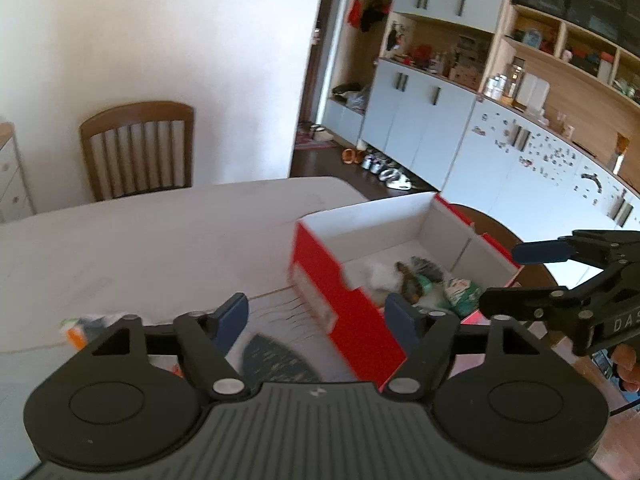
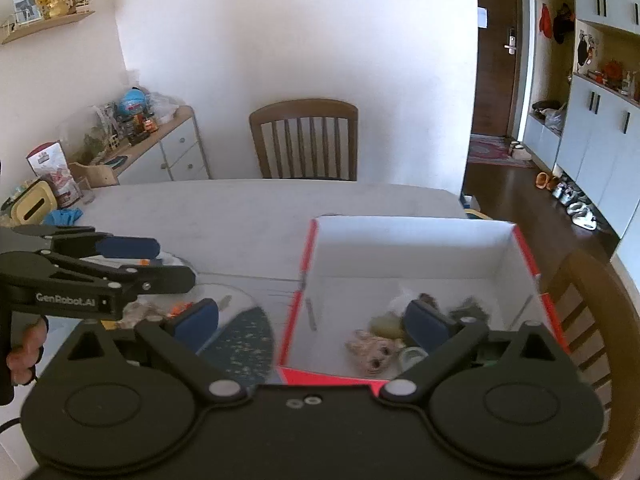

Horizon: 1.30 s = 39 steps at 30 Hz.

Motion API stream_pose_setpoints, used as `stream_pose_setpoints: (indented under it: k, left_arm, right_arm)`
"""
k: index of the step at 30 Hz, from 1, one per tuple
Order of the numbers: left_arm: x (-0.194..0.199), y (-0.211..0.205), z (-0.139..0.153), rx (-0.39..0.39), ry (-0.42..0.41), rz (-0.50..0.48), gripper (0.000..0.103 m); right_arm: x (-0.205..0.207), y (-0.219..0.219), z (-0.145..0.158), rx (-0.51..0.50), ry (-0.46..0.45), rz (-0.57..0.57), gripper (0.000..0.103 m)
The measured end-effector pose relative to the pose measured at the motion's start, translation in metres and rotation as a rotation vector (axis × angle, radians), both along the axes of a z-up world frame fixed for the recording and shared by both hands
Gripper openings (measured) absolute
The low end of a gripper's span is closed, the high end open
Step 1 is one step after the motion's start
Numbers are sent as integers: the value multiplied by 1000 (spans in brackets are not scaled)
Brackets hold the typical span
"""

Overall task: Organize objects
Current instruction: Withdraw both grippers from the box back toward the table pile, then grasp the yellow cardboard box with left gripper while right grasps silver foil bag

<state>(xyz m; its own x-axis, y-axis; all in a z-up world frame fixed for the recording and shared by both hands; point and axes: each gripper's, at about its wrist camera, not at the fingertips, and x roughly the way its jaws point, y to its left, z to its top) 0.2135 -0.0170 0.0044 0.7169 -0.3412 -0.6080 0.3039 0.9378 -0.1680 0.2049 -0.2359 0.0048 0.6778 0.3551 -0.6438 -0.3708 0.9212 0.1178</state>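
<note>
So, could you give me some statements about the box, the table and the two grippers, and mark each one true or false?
1. The red box is white inside and has no lid on. True.
2. The box is empty. False: several small toys lie in it.
3. Both the left gripper and the right gripper are open and hold nothing. True.
4. No chair stands at the table. False: a wooden chair stands at its far side.

On the left tool (image 2: 132,264), seen from your right wrist camera, the side of the body reads "GenRobot.AI" in pale letters. On your right tool (image 1: 532,276), seen from the left wrist camera, only "DAS" shows before the edge cuts it off.
</note>
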Motion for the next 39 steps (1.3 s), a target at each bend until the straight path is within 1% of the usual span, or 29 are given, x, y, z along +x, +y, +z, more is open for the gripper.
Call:
stream_pose_setpoints:
  k: [4,7,10,14,19,22,25,27,30,35,39]
  left_arm:
    - [-7,29,-3,6,10,55,88]
    - [-11,54,-8,13,30,87,91]
    - [-15,81,-16,-1,58,110,99]
    - [-20,107,-26,-4,57,127,103]
    - [-24,130,-49,10,72,148,103]
    - [-25,137,-66,19,89,133,103]
    - [-25,142,-84,31,120,108,103]
    - [-23,143,-94,26,141,95,103]
    - [-23,146,-110,28,145,96,103]
    - [-22,162,-125,31,149,126,103]
    - [-18,175,-134,46,163,146,103]
  right_arm:
    - [-5,21,-5,8,14,7,100]
    - [-7,36,-10,13,30,12,100]
    - [-9,51,-16,14,44,18,100]
    - [-10,70,-25,9,66,35,100]
    - [-5,92,-38,4,100,46,100]
    - [-1,103,-45,-4,113,58,100]
    - [5,113,-55,-9,145,59,100]
    - [10,119,-63,-18,162,53,100]
    - [17,128,-76,-36,188,51,98]
    - [26,147,-90,-27,225,77,97]
    - [29,170,-96,-25,242,137,95]
